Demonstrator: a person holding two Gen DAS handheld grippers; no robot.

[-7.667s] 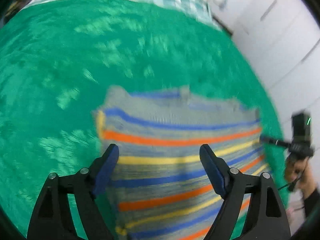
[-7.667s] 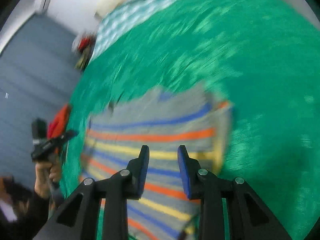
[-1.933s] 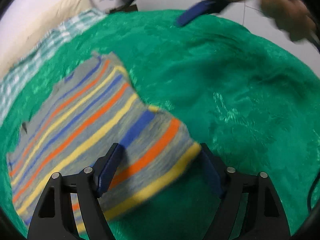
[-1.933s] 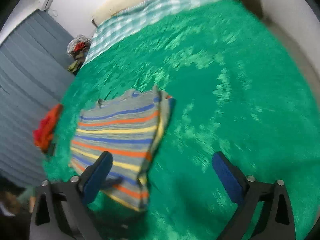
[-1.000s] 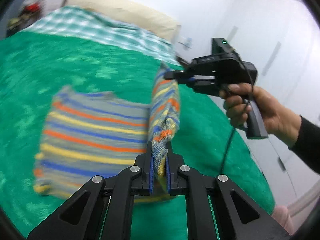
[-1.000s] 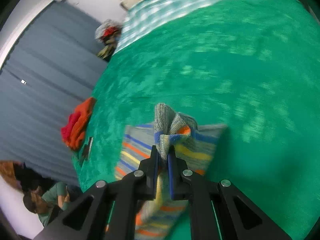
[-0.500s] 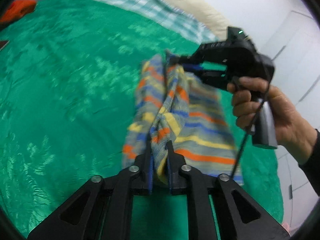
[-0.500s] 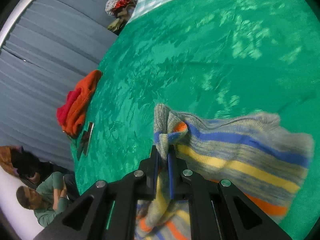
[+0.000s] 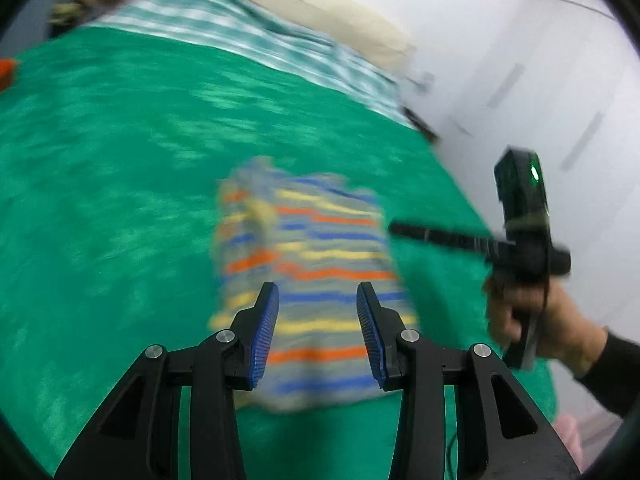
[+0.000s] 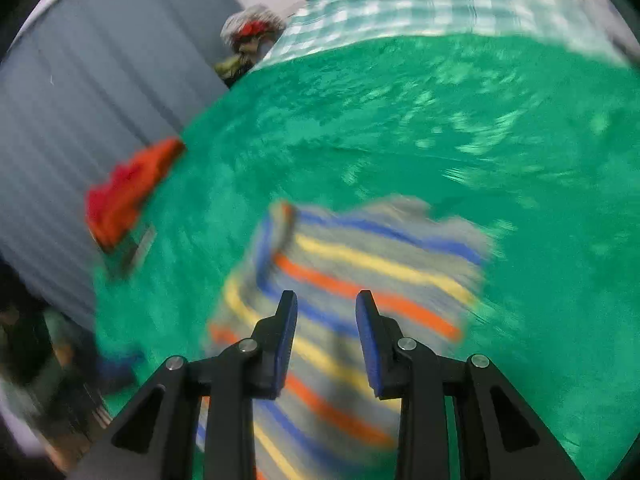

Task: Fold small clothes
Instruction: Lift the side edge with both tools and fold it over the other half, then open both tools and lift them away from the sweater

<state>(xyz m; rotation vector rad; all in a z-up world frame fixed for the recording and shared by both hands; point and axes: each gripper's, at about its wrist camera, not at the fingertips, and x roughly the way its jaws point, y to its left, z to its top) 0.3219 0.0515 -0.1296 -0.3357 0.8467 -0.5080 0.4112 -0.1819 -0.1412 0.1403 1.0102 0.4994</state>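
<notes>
A small grey knit garment [image 9: 308,264] with blue, orange and yellow stripes lies folded on the green bedspread [image 9: 100,152]. My left gripper [image 9: 317,304] is open and empty just above its near edge. The right gripper [image 9: 400,229] shows in the left wrist view at the garment's right side, held by a hand. In the right wrist view the garment [image 10: 360,292] lies under my right gripper [image 10: 326,312], which is open and empty. Both views are blurred by motion.
A red and orange cloth pile [image 10: 128,192] lies at the bed's left edge by a grey curtain [image 10: 80,92]. A checked sheet [image 9: 248,36] and a cream pillow [image 9: 320,12] lie at the head of the bed. White cupboard doors [image 9: 540,100] stand to the right.
Both grippers have let go of the garment's edge and opened. The folded-over half now lies flat on the garment, and both grippers have drawn back a little.
</notes>
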